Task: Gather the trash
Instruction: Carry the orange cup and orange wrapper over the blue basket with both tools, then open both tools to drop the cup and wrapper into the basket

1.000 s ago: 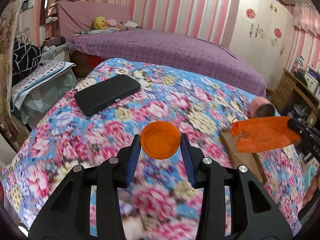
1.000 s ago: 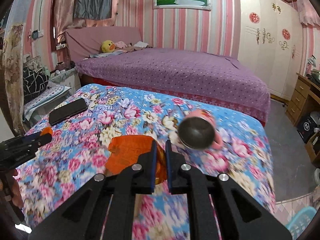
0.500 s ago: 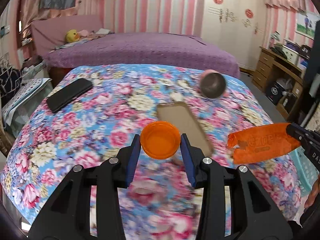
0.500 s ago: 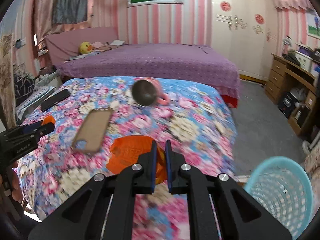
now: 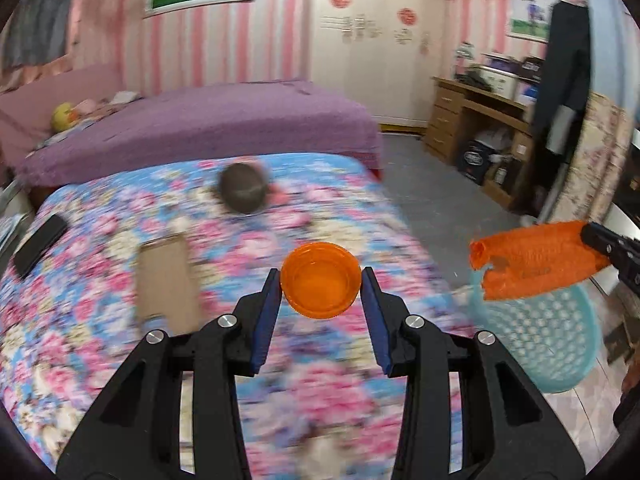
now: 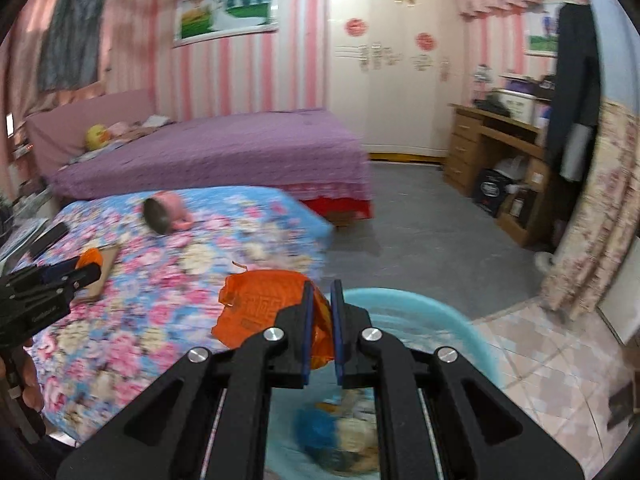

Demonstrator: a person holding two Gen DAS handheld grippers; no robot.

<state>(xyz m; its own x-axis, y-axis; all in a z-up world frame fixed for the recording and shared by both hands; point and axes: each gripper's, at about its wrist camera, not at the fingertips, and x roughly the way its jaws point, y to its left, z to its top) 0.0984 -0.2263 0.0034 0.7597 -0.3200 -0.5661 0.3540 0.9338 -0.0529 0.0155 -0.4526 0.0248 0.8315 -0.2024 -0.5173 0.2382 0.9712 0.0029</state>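
The jaws of the left gripper (image 5: 321, 280) are clamped on an orange plastic lid (image 5: 320, 279), held above the flowered bedspread (image 5: 100, 304). The jaws of the right gripper (image 6: 320, 312) are pinched nearly together on a crumpled orange wrapper (image 6: 260, 308), which hangs over the rim of a light blue mesh basket (image 6: 448, 320) on the tiled floor beside the bed. Some rubbish lies in the basket already. On the bedspread lie a pink mug (image 6: 162, 216) on its side, a brown phone case (image 5: 166, 280) and a black phone (image 5: 38, 244).
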